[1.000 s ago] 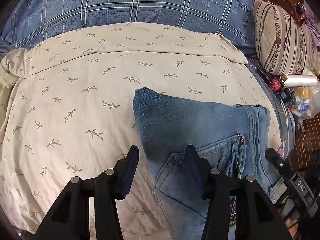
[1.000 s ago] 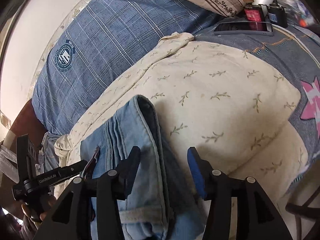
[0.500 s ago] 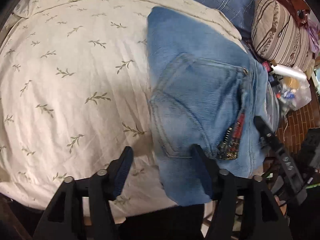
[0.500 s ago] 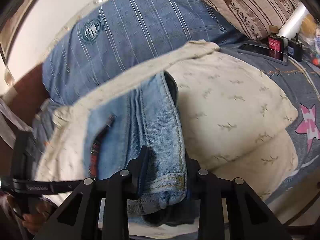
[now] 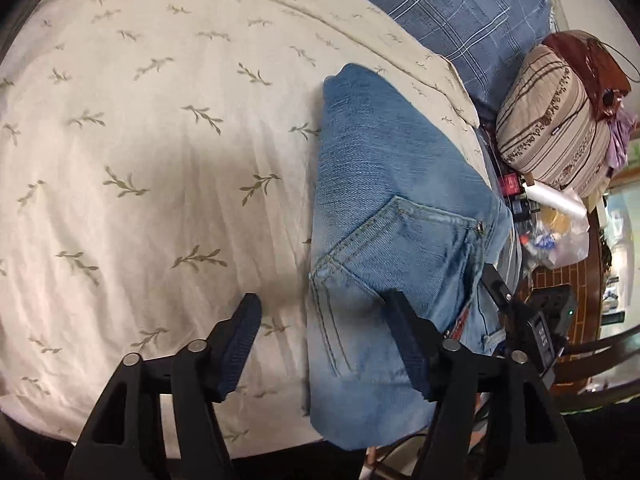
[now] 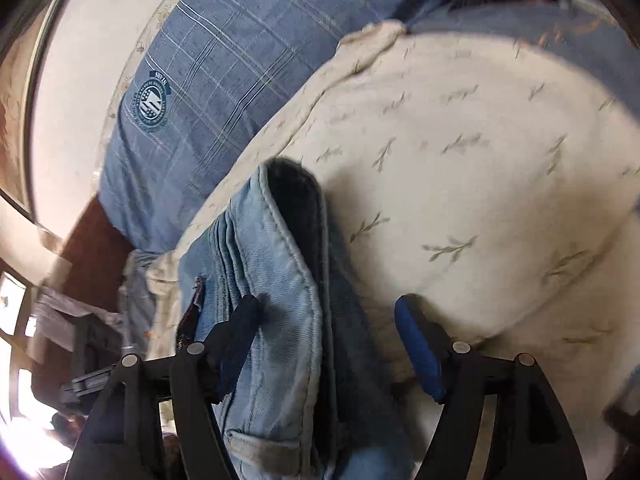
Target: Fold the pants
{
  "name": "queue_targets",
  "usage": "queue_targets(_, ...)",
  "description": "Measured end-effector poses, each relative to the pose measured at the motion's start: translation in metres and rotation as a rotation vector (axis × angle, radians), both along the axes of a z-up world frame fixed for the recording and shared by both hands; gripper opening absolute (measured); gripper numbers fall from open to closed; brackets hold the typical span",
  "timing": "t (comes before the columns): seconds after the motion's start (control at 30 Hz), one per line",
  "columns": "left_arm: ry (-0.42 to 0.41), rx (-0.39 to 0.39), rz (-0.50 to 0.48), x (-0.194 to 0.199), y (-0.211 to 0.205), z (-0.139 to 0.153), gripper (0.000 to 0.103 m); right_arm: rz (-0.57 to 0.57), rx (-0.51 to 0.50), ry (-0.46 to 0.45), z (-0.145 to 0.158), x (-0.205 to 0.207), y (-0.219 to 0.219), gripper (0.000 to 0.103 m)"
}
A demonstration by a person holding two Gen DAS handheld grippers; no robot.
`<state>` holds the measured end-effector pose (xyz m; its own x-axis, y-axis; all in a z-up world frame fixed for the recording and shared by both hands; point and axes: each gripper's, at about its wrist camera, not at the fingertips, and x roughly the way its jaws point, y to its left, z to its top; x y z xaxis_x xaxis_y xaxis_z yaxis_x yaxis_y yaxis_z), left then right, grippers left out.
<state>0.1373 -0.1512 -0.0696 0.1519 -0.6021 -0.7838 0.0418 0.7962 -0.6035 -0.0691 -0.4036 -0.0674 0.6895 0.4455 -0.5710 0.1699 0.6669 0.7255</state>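
Folded blue jeans (image 5: 384,216) lie on the cream leaf-print blanket (image 5: 160,160), back pocket up, near its right edge. My left gripper (image 5: 322,304) hovers over the near end of the jeans. Its jaws are opening; the jeans' left edge lies between them, unpressed. In the right wrist view the jeans (image 6: 276,264) appear as a layered stack seen from the waistband end. My right gripper (image 6: 328,308) straddles that stack. Its jaws are opening too, and the right pad stands clear of the denim. The right gripper (image 5: 532,320) also shows past the jeans' far side.
A blue plaid cover (image 5: 460,12) lies beyond the blanket (image 6: 460,160), against a pale wall (image 6: 80,40). A striped cushion (image 5: 556,120), small bottles (image 5: 512,184) and a plastic bag (image 5: 560,232) crowd the right side, above a brick floor (image 5: 560,280). The blanket's near edge drops off below the grippers.
The right gripper, squeezed on the jeans' folded edge half a second ago, has spread apart and let go. The left jaws have widened, and that gripper has shifted toward the jeans' near end.
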Motion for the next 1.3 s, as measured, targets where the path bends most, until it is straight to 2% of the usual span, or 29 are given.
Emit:
queue_targets(0.03,0.001,-0.001,-0.001,0.001,-0.002,-0.004,0.072,0.022,0.041,-0.024,-0.004,0.001,0.001,0.082)
queue_targets(0.1,-0.003,-0.015,-0.013,0.003,-0.006,-0.006,0.076,0.085,0.096,-0.045,-0.006,0.005,0.005,0.085)
queue_targets(0.17,0.010,-0.051,-0.052,0.001,-0.016,-0.007,0.074,0.137,0.079,-0.041,-0.003,0.006,0.014,0.085)
queue_targets(0.2,0.016,-0.066,-0.086,-0.002,-0.024,-0.009,0.073,0.155,0.019,-0.029,-0.001,0.007,0.019,0.085)
queue_targets(0.23,-0.002,-0.027,-0.108,-0.004,-0.031,-0.008,0.072,0.178,-0.082,0.010,0.002,0.011,0.029,0.082)
queue_targets(0.27,-0.035,0.011,-0.115,-0.007,-0.035,-0.006,0.067,0.171,-0.132,0.022,0.006,0.012,0.036,0.079)
queue_targets(0.3,-0.064,0.029,-0.130,-0.009,-0.037,-0.004,0.063,0.161,-0.162,0.038,0.012,0.014,0.042,0.076)
queue_targets(0.33,-0.081,0.035,-0.139,-0.011,-0.035,-0.001,0.057,0.160,-0.186,0.041,0.019,0.014,0.050,0.069)
queue_targets(0.37,-0.087,0.033,-0.144,-0.011,-0.032,0.002,0.050,0.167,-0.210,0.029,0.027,0.015,0.057,0.065)
queue_targets(0.43,-0.099,0.022,-0.149,-0.010,-0.024,0.009,0.042,0.180,-0.248,0.003,0.044,0.014,0.071,0.057)
queue_targets(0.6,-0.203,0.048,-0.065,-0.012,0.019,0.038,0.040,0.229,-0.259,-0.065,0.073,0.025,0.112,0.055)
queue_targets(0.73,-0.289,0.060,0.066,-0.003,0.079,0.065,0.040,0.271,-0.194,-0.120,0.083,0.057,0.150,0.055)
queue_targets(0.87,-0.344,0.092,0.190,0.006,0.129,0.079,0.043,0.314,-0.163,-0.194,0.087,0.090,0.190,0.057)
queue_targets(0.93,-0.349,0.175,0.243,0.014,0.146,0.073,0.050,0.323,-0.193,-0.184,0.076,0.108,0.207,0.058)
queue_targets(1.0,-0.319,0.273,0.273,0.021,0.152,0.057,0.050,0.313,-0.272,-0.077,0.054,0.130,0.222,0.060)
queue_targets(1.03,-0.297,0.317,0.276,0.024,0.155,0.046,0.050,0.311,-0.334,0.010,0.036,0.142,0.231,0.062)
queue_targets(1.07,-0.269,0.328,0.260,0.026,0.158,0.033,0.056,0.322,-0.357,0.047,0.024,0.148,0.237,0.070)
queue_targets(1.17,-0.306,0.334,0.289,0.020,0.162,0.028,0.076,0.283,-0.342,0.008,0.022,0.141,0.235,0.072)
queue_targets(1.3,-0.334,0.340,0.266,0.009,0.157,0.037,0.073,0.253,-0.408,-0.004,0.041,0.130,0.236,0.073)
